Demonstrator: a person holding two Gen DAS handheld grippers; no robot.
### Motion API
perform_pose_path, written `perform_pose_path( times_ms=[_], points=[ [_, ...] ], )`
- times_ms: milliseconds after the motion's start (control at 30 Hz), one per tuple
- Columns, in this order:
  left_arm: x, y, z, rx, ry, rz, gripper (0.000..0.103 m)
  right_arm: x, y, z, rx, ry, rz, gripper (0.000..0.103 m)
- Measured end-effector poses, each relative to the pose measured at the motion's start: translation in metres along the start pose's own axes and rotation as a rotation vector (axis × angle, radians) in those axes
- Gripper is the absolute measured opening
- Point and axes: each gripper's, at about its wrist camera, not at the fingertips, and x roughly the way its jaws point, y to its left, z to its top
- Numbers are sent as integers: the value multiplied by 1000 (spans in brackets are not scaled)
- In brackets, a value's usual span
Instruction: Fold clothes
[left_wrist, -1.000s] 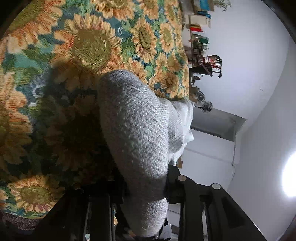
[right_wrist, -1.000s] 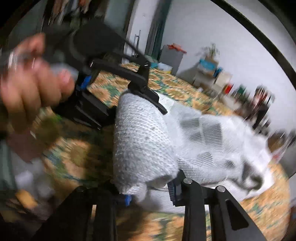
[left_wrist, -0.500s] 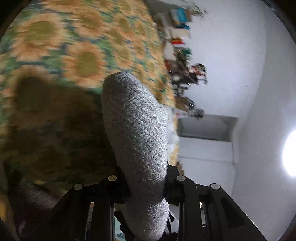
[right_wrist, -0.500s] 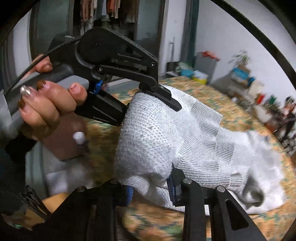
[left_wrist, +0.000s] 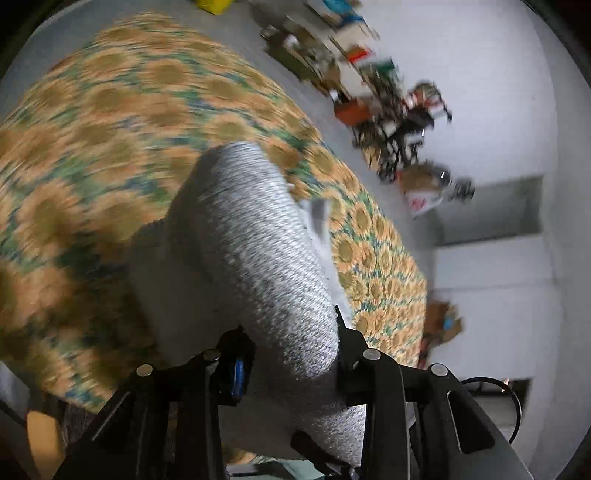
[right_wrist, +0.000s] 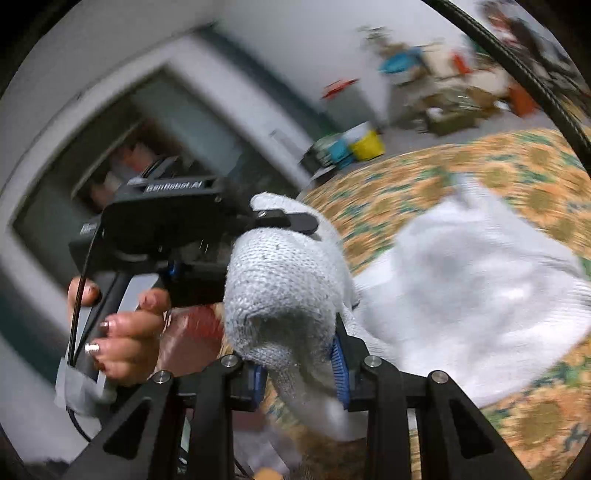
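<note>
Now, line by line:
Landmark: sunflower-print cloth (left_wrist: 110, 110), spread over a wide flat surface.
Garment: pale grey knit sweater (right_wrist: 472, 295); one thick folded edge is lifted off the sunflower-print cloth, and the rest trails down and lies bunched on it.
Left gripper (left_wrist: 291, 354): its jaws are opening, with a thick roll of the sweater (left_wrist: 255, 251) between them; both pads touch the knit.
Right gripper (right_wrist: 299, 365): clamped on a wad of the same edge, blue pads pressing into the wool, above the near border of the sunflower-print cloth.
Spacing: in the right wrist view the left gripper (right_wrist: 273, 229) grips the knit just beyond the right one.
Hand (right_wrist: 122, 332): wrapped around the left gripper's handle, off the edge of the sunflower-print cloth.
Clutter (left_wrist: 388, 103): blurred boxes and shelves along the white wall, beyond the far side of the sunflower-print cloth.
</note>
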Motion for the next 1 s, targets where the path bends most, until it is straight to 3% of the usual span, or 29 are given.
perform_pose_path(
  times_ms=[200,300,400,500,600,633,733,833,933,1000],
  points=[
    [93,-66,15,127,36,180,35,-22,-90,6,299,-86,23,31],
    [98,-81,-1,246,15,229,36,-38,-110,-2,381,-139,86,30],
    [88,-102,-22,368,14,228,36,-55,-109,-13,385,-181,135,31],
    [87,-114,-27,397,49,202,36,-72,-101,-14,363,-228,138,31],
    [122,-121,-20,389,83,240,36,-76,-118,-13,421,-253,93,30],
    [137,-120,-17,378,92,246,42,-75,-127,-15,452,-257,74,30],
    [165,-116,-24,418,96,164,65,-62,-167,-26,564,-276,24,30],
    [161,-128,-44,552,70,118,68,-64,-178,-36,617,-291,62,30],
    [121,-128,-56,560,125,-38,68,-68,-165,-29,558,-269,19,31],
    [75,-119,-60,578,51,-80,69,-68,-159,-22,525,-257,-22,31]
  ],
)
